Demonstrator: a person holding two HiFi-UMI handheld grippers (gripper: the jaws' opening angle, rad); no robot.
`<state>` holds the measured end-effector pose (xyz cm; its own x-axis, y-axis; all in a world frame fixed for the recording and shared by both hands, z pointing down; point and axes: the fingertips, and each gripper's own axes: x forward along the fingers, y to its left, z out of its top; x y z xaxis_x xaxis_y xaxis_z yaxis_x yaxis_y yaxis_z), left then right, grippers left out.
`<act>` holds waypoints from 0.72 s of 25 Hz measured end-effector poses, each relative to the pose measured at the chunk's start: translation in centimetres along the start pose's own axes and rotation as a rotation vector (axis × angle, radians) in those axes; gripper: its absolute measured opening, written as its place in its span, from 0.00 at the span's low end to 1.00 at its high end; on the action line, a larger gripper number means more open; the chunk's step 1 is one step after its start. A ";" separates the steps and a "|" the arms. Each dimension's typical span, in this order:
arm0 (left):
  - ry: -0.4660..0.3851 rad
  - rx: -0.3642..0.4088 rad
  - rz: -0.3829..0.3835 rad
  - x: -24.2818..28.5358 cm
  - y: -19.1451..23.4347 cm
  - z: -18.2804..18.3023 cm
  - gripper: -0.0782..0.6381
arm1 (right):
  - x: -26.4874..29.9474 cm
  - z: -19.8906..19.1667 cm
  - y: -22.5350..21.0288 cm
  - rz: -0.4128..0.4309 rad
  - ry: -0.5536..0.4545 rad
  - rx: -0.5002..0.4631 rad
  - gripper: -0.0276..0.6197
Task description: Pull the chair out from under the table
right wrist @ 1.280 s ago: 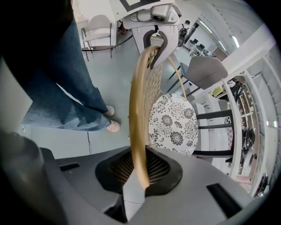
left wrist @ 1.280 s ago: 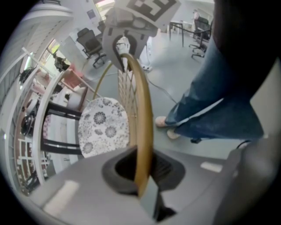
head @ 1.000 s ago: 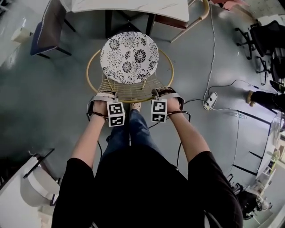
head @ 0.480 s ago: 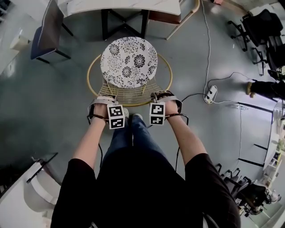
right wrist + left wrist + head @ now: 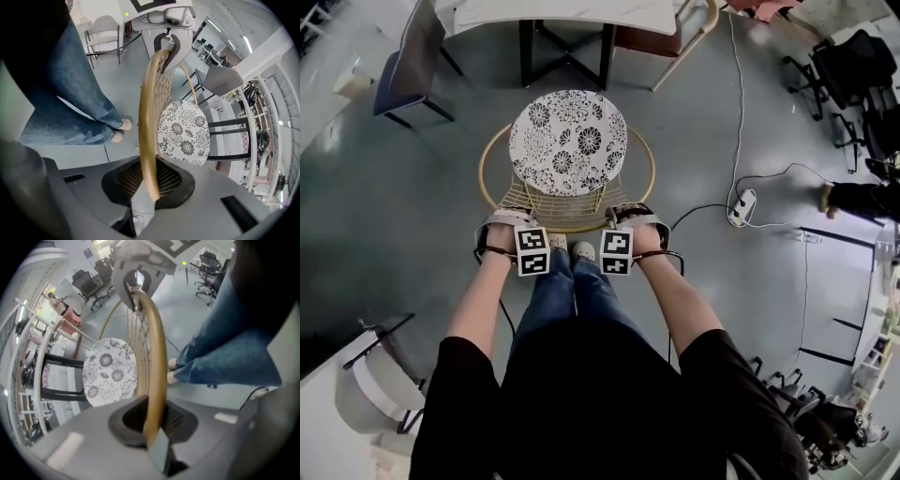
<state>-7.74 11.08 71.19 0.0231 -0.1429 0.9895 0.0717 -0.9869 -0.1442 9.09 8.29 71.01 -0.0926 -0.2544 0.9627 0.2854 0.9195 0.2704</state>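
The chair [image 5: 568,141] has a round black-and-white floral seat and a tan hoop rim [image 5: 565,225] with a wire back. It stands on the floor just clear of the white table [image 5: 572,11]. My left gripper [image 5: 508,219] is shut on the near rim at its left. The right gripper [image 5: 630,215] is shut on the same rim at its right. In the left gripper view the rim [image 5: 157,376] runs up between the dark pads of my left gripper [image 5: 150,423] to the right gripper [image 5: 136,282]. The right gripper view shows the rim [image 5: 147,136] pinched in my right gripper [image 5: 150,182].
The table's black legs [image 5: 567,52] stand beyond the chair. A blue-grey chair [image 5: 408,61] is at the upper left, a tan chair [image 5: 675,37] at the upper right. A power strip [image 5: 741,208] and cable lie on the floor at right. My shoes [image 5: 570,248] are right behind the rim.
The chair has slid away from the table toward the person, who has stepped back. Both grippers keep their hold on the rim.
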 end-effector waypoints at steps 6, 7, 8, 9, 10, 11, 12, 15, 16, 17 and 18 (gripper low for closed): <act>-0.001 0.009 -0.004 -0.4 -1.5 -0.3 0.16 | -0.5 0.8 1.3 0.002 0.001 0.008 0.13; -0.003 0.012 -0.003 -0.4 -1.7 -0.3 0.16 | -0.5 1.0 1.5 0.003 0.003 0.015 0.13; -0.004 0.015 -0.001 -0.5 -1.8 -0.4 0.16 | -0.6 1.0 1.6 0.003 0.006 0.024 0.13; -0.005 0.018 0.001 -0.5 -1.9 -0.4 0.16 | -0.6 1.1 1.7 0.003 0.010 0.033 0.13; -0.005 0.021 0.001 -0.5 -1.9 -0.4 0.16 | -0.6 1.1 1.8 0.005 0.015 0.043 0.13; -0.008 0.025 -0.001 -0.5 -2.1 -0.3 0.16 | -0.7 1.1 2.1 0.008 0.021 0.052 0.13; -0.011 0.032 -0.003 -0.5 -2.3 -0.3 0.16 | -0.7 1.2 2.3 0.011 0.025 0.058 0.13; -0.019 0.056 0.006 -0.7 -3.1 -0.5 0.16 | -0.9 1.6 3.1 0.010 0.032 0.065 0.13; -0.020 0.059 0.011 -0.7 -3.2 -0.6 0.16 | -1.0 1.8 3.2 0.008 0.033 0.069 0.13; -0.020 0.061 0.015 -0.7 -3.2 -0.6 0.16 | -1.0 1.9 3.2 0.008 0.036 0.074 0.13; -0.020 0.061 0.016 -0.7 -3.2 -0.6 0.16 | -1.0 1.9 3.3 0.009 0.039 0.077 0.13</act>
<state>-8.62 14.33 70.96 0.0449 -0.1566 0.9866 0.1317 -0.9781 -0.1613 8.32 12.11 70.95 -0.0531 -0.2564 0.9651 0.2119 0.9416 0.2618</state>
